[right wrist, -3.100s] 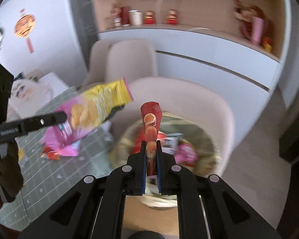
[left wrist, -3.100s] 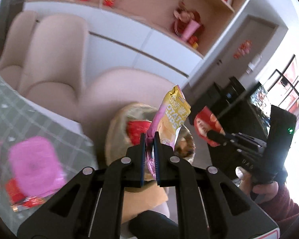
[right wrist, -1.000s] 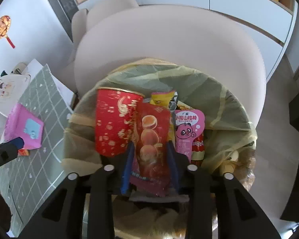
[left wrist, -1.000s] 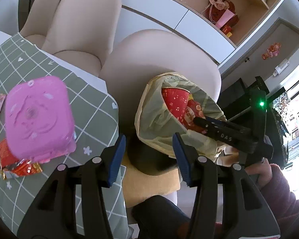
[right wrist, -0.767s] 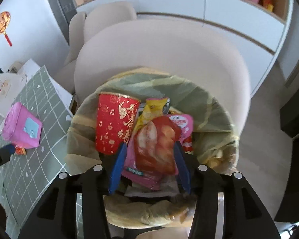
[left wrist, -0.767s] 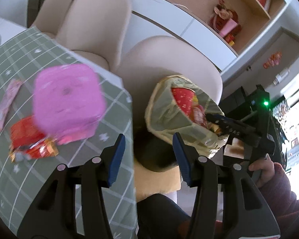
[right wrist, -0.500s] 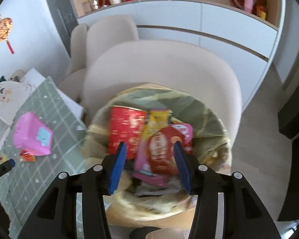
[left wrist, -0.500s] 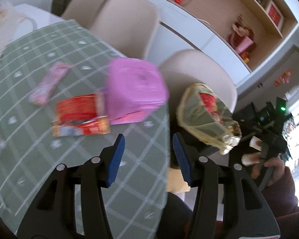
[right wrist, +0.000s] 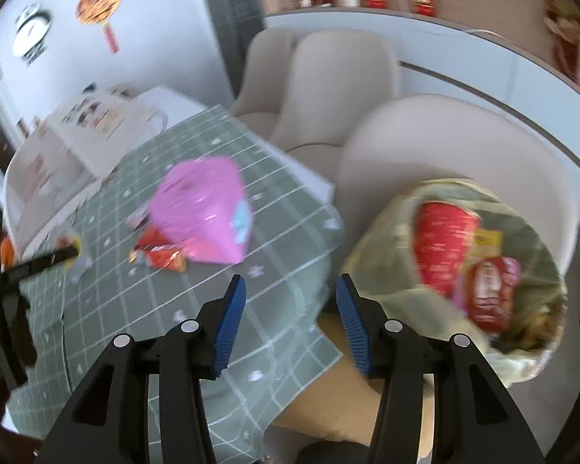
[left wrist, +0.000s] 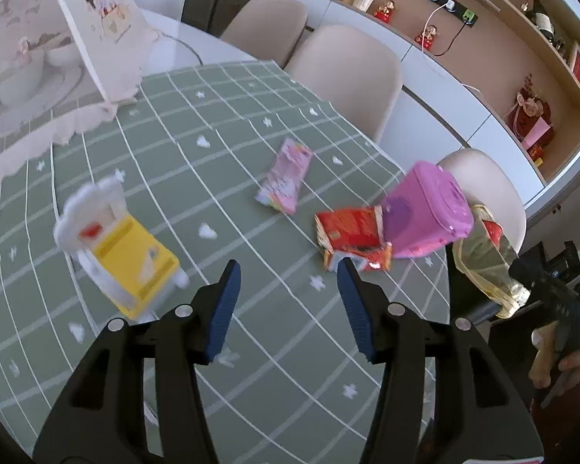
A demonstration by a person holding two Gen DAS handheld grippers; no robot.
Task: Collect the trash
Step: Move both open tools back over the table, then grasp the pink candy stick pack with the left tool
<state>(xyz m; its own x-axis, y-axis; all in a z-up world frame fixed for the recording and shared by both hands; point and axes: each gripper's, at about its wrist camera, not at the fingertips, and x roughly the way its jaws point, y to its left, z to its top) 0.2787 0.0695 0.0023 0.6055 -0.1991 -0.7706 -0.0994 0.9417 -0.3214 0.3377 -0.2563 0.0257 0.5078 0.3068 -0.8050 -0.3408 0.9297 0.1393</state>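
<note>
My left gripper [left wrist: 288, 284] is open and empty above the green checked tablecloth [left wrist: 212, 147]. Ahead of it lie a red wrapper [left wrist: 350, 237], a pink wrapper [left wrist: 286, 179] and a yellow-and-white box [left wrist: 123, 255]. A pink tissue box [left wrist: 425, 208] stands at the table's right end. My right gripper [right wrist: 288, 309] is open and empty, over the table edge. To its right the bag-lined trash bin [right wrist: 386, 243] holds a red cup [right wrist: 440, 243] and snack packets [right wrist: 487, 290]. The red wrapper also shows in the right wrist view [right wrist: 158, 253], beside the pink tissue box [right wrist: 203, 208].
A mesh food cover [left wrist: 54, 50] over dishes stands at the table's far left. Beige chairs [left wrist: 348, 73] line the far side; the bin [left wrist: 487, 259] sits on one at the table's right end. White cabinets and shelves run behind.
Both grippers let go of their snack packets into the bin and opened. The left gripper has swung left over the table; the right has pulled back and turned left toward the table.
</note>
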